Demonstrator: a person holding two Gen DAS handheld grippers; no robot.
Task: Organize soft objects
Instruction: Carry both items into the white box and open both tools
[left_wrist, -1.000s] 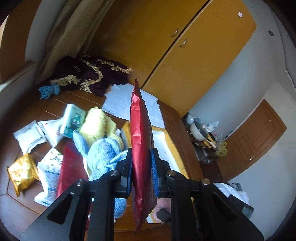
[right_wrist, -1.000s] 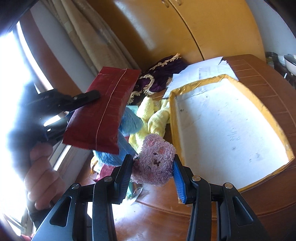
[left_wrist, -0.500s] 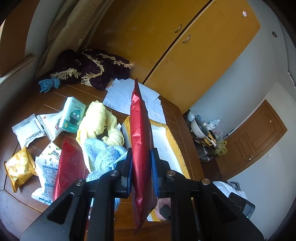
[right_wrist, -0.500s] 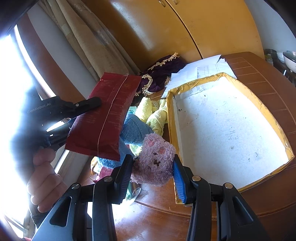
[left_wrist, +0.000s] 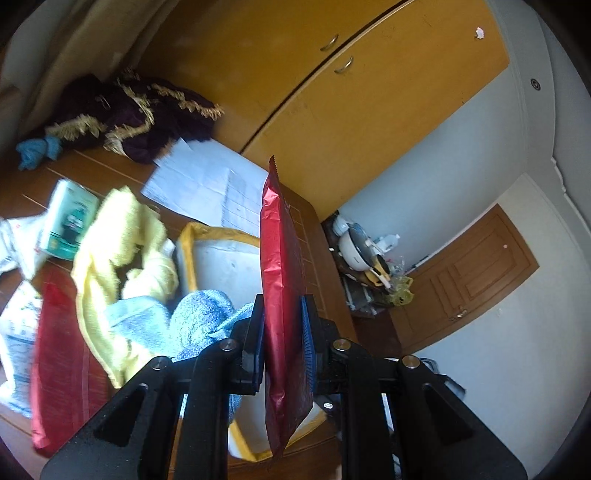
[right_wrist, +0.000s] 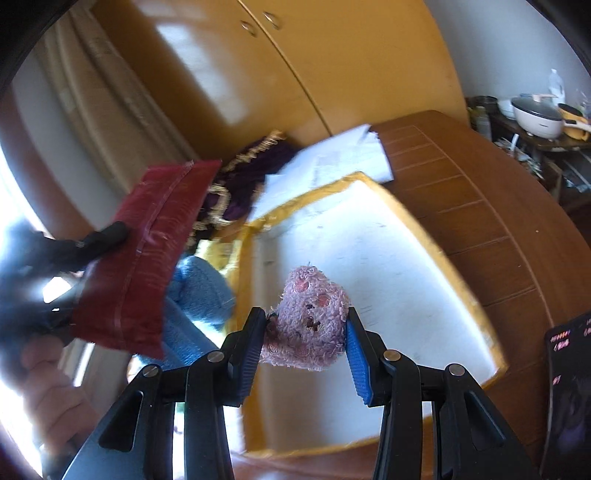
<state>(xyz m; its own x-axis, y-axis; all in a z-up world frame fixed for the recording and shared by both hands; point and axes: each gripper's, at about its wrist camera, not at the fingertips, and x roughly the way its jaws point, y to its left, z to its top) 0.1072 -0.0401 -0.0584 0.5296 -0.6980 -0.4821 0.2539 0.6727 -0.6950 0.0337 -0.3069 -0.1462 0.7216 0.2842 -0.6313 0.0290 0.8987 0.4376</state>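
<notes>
Presently, my right gripper (right_wrist: 306, 332): pads pressed against a pink plush toy (right_wrist: 308, 321), held above the white tray (right_wrist: 369, 240) ahead of it. My left gripper (left_wrist: 282, 325): closed edgewise on a red packet (left_wrist: 277, 266). Left of its fingers: blue towel (left_wrist: 199, 317), yellow cloth (left_wrist: 114, 236), another red packet (left_wrist: 59, 362). Beyond: papers (left_wrist: 207, 181), purple fabric (left_wrist: 147, 118), wooden table (right_wrist: 480, 206).

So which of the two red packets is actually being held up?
The red packet clamped upright in the left gripper; the other red packet lies flat on the table.
</notes>
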